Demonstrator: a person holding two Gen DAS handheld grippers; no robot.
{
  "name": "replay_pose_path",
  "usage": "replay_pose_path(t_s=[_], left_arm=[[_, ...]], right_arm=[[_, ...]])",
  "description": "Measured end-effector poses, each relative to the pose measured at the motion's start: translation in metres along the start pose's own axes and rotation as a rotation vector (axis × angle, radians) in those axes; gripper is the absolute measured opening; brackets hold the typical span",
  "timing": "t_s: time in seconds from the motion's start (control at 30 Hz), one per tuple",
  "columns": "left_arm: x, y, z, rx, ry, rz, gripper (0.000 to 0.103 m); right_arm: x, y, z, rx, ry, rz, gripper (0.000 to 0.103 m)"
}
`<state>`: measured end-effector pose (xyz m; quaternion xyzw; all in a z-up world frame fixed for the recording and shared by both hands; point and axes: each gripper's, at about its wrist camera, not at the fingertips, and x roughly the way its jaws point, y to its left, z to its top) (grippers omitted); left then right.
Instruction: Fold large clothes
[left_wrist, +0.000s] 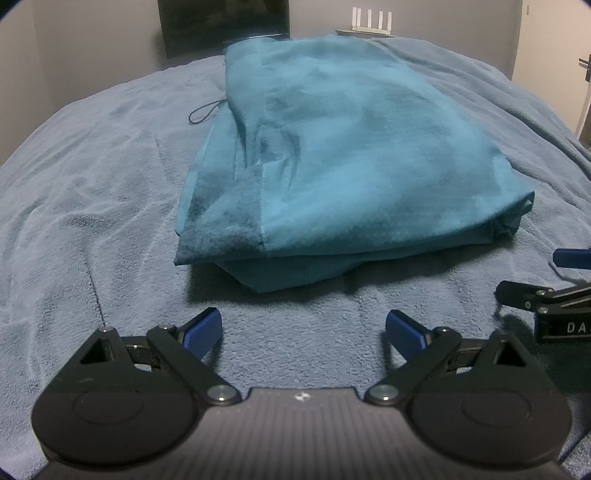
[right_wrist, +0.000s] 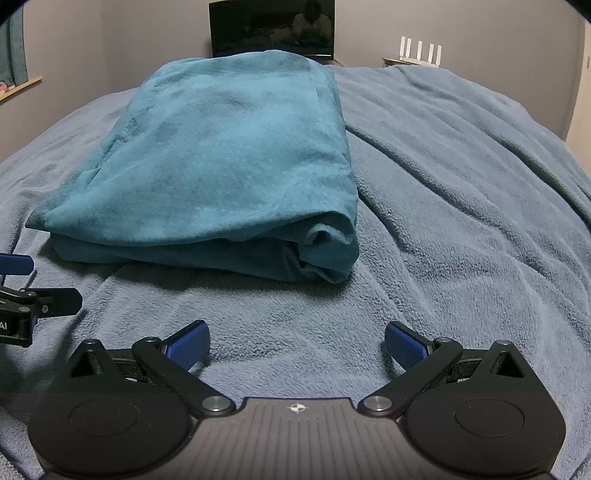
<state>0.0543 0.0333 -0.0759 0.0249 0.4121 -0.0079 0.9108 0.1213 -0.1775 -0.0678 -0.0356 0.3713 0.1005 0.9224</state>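
1. Left wrist view: we look along the left gripper (left_wrist: 303, 328), its blue fingers (left_wrist: 202, 332) spread wide apart with nothing between them, low over the blue blanket (left_wrist: 92, 206) on the bed. The teal garment (left_wrist: 332, 177) lies straight ahead, filling the centre and upper centre of the frame as a stacked bundle. Its long axis runs away from us toward the top of the frame; the near short edge faces the fingers, apart from them with bare blanket between. A dark drawstring (left_wrist: 205, 112) trails from its left side, upper centre-left. At the right edge we catch the right gripper (left_wrist: 554, 291), alongside ours.

2. Right wrist view: now the right gripper (right_wrist: 297, 341), fingers (right_wrist: 404, 345) likewise parted and empty. Here the garment (right_wrist: 221, 155) sits ahead and left of centre, its rolled near-right corner closest to us, again not touching. The left gripper (right_wrist: 22, 295) pokes in at the left edge.

3. Our call: both sit about equally near the short edge, the left facing the near-left corner, the right the rolled corner. Any next fold likely starts from that near edge, carried away up-frame along the long axis.
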Motion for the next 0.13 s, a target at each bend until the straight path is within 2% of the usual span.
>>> replay_pose_path(t_s=[0.13], left_arm=[[0.0011, 0.0016, 0.0006, -0.005, 0.010, 0.000, 0.096]], right_arm=[[-0.0005, -0.0003, 0.0002, -0.001, 0.001, 0.000, 0.102]])
